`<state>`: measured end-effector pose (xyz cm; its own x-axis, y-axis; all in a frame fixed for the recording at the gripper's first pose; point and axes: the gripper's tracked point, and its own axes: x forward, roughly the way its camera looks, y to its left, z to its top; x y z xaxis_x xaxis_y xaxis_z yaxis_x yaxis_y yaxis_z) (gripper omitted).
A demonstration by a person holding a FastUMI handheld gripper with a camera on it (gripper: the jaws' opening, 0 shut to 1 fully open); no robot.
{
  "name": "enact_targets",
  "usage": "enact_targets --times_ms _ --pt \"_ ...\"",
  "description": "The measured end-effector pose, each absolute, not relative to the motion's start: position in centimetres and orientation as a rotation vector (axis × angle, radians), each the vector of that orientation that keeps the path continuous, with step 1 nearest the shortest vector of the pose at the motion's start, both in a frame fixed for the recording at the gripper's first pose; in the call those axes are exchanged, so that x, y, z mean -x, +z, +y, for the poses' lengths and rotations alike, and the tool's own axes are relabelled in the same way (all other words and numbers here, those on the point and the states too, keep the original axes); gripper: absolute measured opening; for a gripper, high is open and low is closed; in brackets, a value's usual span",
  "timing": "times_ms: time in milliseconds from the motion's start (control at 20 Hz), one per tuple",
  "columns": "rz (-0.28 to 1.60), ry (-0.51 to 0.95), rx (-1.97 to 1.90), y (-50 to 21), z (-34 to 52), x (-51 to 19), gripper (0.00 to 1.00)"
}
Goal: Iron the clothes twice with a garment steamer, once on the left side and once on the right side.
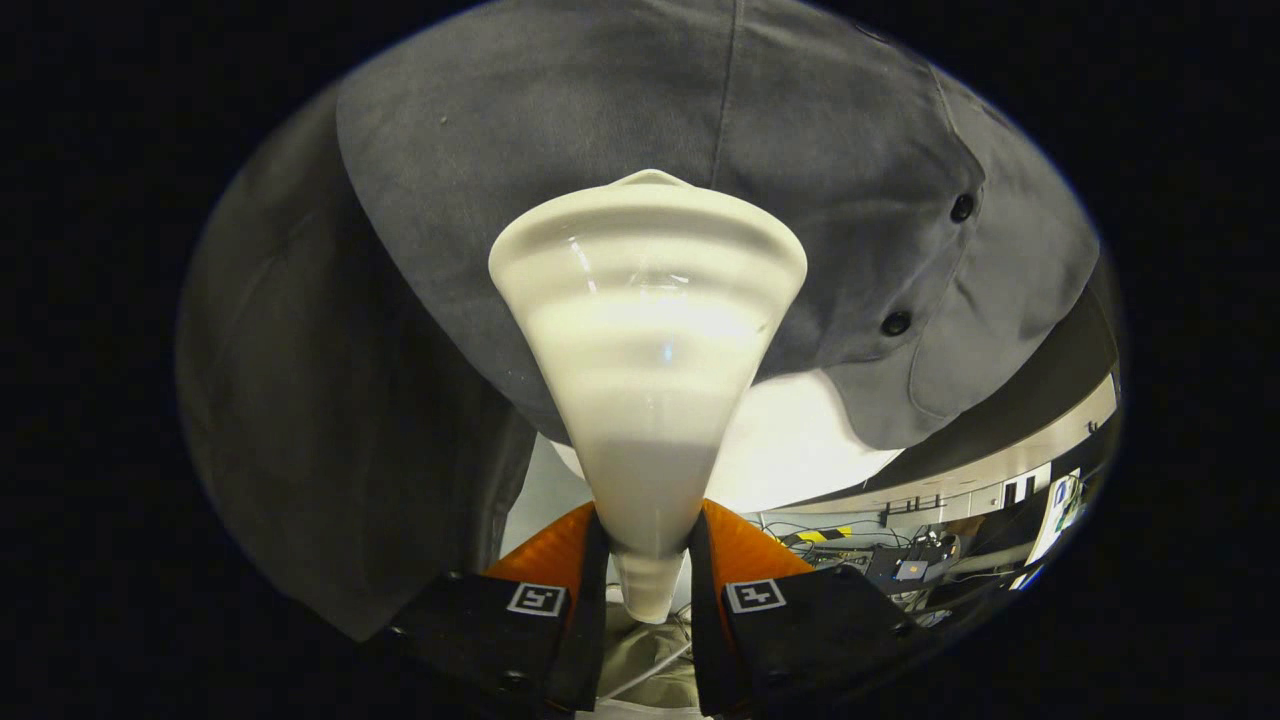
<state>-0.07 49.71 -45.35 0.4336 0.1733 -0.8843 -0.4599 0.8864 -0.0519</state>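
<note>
To my left hangs a grey sleeve (320, 420), dead ahead my tool (648, 560) is clamped on the steamer's (648, 330) narrow neck, its long axis pointing forward at the shirt (600, 110), whose buttons (895, 323) lie rightward.

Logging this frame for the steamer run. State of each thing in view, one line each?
tool: shut on the steamer head's neck, a finger on each side.
steamer head: held, wide end up against the garment.
grey garment: hanging, two dark buttons showing beside the head.
</note>
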Motion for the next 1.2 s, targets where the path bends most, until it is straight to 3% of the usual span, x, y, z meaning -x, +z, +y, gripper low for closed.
enact_targets --times_ms 500,1200 --pt "1.093 0.437 0.287 -46.0 48.9 1.3 0.44" --pt "0.946 0.526 0.233 -35.1 42.6 2.2 0.44"
